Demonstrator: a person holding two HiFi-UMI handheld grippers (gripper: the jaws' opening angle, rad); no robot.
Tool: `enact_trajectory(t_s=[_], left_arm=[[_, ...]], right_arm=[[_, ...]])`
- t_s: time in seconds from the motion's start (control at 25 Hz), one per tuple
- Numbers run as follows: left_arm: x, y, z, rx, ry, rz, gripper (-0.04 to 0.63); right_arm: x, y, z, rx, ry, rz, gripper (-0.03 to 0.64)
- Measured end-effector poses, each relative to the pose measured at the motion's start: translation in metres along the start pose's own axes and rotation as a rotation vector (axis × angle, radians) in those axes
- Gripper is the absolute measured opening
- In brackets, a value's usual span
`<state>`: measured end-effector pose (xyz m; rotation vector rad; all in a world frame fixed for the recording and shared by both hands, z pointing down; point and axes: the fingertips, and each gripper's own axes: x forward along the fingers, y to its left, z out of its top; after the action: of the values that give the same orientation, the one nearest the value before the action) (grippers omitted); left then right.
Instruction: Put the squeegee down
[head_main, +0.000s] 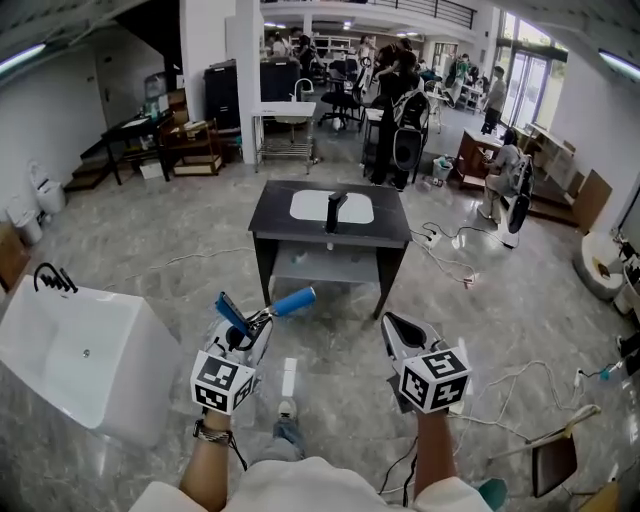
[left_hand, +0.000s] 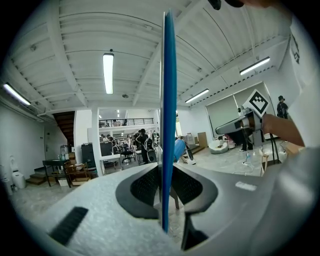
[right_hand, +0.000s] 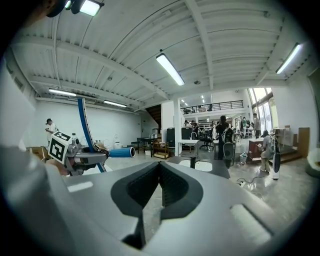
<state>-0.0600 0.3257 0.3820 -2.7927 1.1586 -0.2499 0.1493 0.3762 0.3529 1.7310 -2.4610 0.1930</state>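
left gripper (head_main: 262, 320): its fingers (left_hand: 145, 187) are clenching on the squeegee (head_main: 293, 301), the dark pads pressing on both faces of the thin blue blade.
squeegee: it is hanging in the air in the left gripper, above the floor (head_main: 330, 350) and touching no surface.
blade and fingers: in the left gripper view the blade is showing edge-on, running upright from between the pads to the top of the view.
handle: in the head view the round blue handle is sticking out past the fingertips, pointing forward and to the right, towards the desk (head_main: 270, 215).
right gripper (head_main: 392, 322): its fingers (right_hand: 142, 186) are resting clenched, pads meeting at the tips with nothing between them.
grippers: they are floating side by side in front of the person, apart from each other, the squeegee lying on the left one's side.
desk: it is standing well ahead of both grippers, a dark top carrying a white basin (head_main: 355, 208) and a black tap (head_main: 335, 208).
white tub (head_main: 80, 350): it is sitting on the floor beside the left gripper.
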Motion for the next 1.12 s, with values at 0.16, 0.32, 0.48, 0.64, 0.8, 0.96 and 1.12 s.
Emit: enact_trajectory(t_s=[0.16, 0.32, 0.48, 0.64, 0.8, 0.96, 1.12], left_arm=[[0.047, 0.039, 0.003, 0.004, -0.005, -0.013, 0.075], [0.091, 0.076, 0.002, 0.006, -0.011, -0.031, 0.075], [0.126, 0.111, -0.001, -0.008, 0.004, -0.041, 0.075], [0.162, 0.148, -0.001, -0.013, 0.01, -0.039, 0.075], [0.184, 0.181, 0.004, -0.012, 0.006, -0.035, 0.075], [0.201, 0.208, -0.004, -0.032, 0.023, -0.024, 0.075], [0.223, 0.227, -0.014, -0.048, 0.035, -0.032, 0.075]], right_arm=[[0.05, -0.02, 0.011, 0.004, -0.001, -0.004, 0.008], [0.103, -0.041, 0.022, 0.015, -0.013, -0.016, 0.007], [0.15, -0.056, 0.032, 0.026, 0.0, -0.019, 0.006], [0.197, -0.077, 0.043, 0.033, 0.007, -0.034, 0.007], [0.236, -0.088, 0.055, 0.039, 0.016, -0.041, 0.006], [0.269, -0.09, 0.061, 0.06, 0.017, -0.037, 0.006], [0.297, -0.096, 0.062, 0.051, 0.033, -0.033, 0.006]])
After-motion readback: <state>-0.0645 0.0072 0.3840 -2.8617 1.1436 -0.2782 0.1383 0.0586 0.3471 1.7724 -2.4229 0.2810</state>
